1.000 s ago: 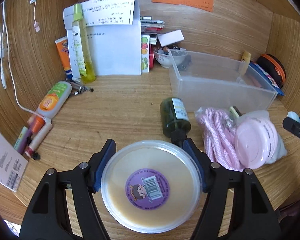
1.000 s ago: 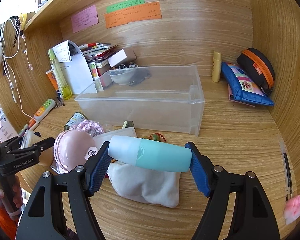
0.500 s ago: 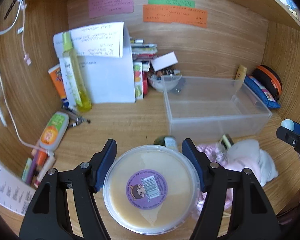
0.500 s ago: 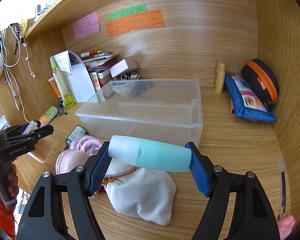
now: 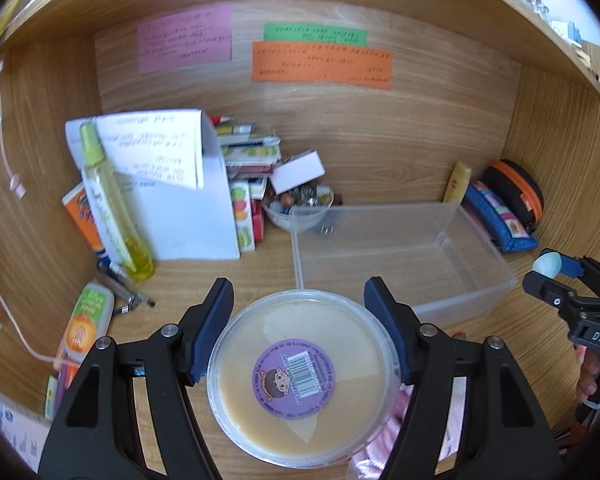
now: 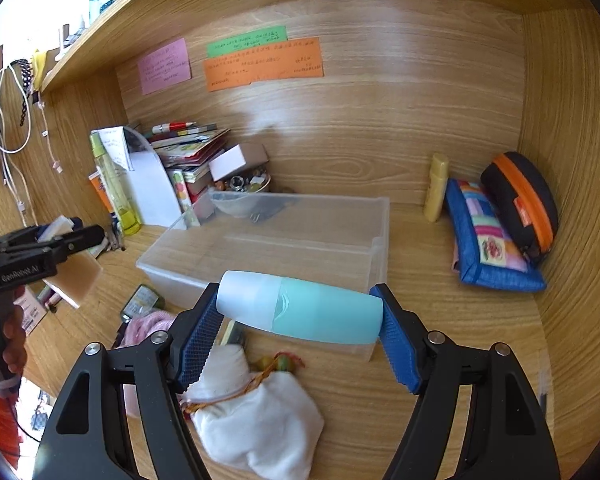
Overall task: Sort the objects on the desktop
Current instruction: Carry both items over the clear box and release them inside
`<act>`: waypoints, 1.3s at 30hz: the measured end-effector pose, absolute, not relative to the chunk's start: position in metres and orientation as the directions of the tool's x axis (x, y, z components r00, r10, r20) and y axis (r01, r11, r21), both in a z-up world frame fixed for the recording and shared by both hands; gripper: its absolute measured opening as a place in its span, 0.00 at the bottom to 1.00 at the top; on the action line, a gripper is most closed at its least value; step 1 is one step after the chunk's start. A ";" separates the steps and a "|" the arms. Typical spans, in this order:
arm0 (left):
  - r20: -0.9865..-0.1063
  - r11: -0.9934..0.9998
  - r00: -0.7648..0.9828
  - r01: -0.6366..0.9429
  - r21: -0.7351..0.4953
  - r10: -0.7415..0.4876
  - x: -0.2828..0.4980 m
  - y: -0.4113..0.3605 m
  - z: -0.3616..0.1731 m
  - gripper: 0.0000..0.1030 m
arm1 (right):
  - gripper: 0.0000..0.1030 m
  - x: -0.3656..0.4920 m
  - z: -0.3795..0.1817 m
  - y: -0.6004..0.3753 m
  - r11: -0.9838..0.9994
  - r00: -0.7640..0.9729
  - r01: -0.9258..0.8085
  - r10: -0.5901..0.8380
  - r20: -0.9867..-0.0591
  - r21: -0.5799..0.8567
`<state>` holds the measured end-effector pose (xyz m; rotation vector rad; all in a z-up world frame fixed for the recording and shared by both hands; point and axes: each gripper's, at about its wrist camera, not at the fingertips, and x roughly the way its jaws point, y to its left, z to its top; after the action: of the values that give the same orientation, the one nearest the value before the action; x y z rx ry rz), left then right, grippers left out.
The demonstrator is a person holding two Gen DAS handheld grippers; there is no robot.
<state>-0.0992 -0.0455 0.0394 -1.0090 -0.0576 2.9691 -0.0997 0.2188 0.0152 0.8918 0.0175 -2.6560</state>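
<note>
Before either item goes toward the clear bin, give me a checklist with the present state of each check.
1. Left gripper clamped on round lidded container: ok.
2. Right gripper clamped on teal bottle, pads at both ends: ok.
3. Clear bin open-topped: ok.
4. Bin floor free of items: ok, as far as visible.
5. Both items lifted off the desk: cannot tell.
6. Grippers apart from each other: ok.
</note>
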 end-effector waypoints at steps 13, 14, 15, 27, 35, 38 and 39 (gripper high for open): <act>-0.624 -0.995 -0.775 -0.064 -0.076 0.098 -0.152 -0.038 0.055 0.65 | 0.69 -0.147 0.035 0.208 -0.939 -0.749 0.335 -0.314 -0.584 0.075; -0.626 -0.995 -0.774 -0.069 -0.075 0.101 -0.156 -0.036 0.055 0.65 | 0.69 -0.152 0.035 0.206 -0.938 -0.745 0.339 -0.313 -0.589 0.069; -0.629 -0.994 -0.770 -0.075 -0.074 0.105 -0.161 -0.035 0.054 0.65 | 0.69 -0.156 0.033 0.205 -0.938 -0.741 0.342 -0.312 -0.595 0.066; -0.706 -0.989 -0.695 -0.131 -0.065 0.138 -0.221 -0.018 0.021 0.65 | 0.69 -0.211 0.003 0.188 -0.935 -0.668 0.353 -0.269 -0.694 0.023; -0.754 -0.984 -0.639 -0.168 -0.056 0.152 -0.249 -0.010 -0.004 0.65 | 0.69 -0.241 -0.023 0.173 -0.928 -0.626 0.365 -0.190 -0.756 -0.069; -0.772 -0.983 -0.619 -0.181 -0.035 0.141 -0.258 -0.006 -0.013 0.65 | 0.69 -0.247 -0.030 0.168 -0.920 -0.602 0.383 -0.183 -0.777 -0.080; -0.778 -0.982 -0.612 -0.189 -0.029 0.141 -0.260 -0.005 -0.015 0.65 | 0.69 -0.249 -0.032 0.166 -0.916 -0.597 0.391 -0.175 -0.783 -0.093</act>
<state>-0.2600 -0.0055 -0.0149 -1.2789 0.0827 2.6652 -0.2486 0.1656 -0.0320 1.1989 0.3665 -2.5261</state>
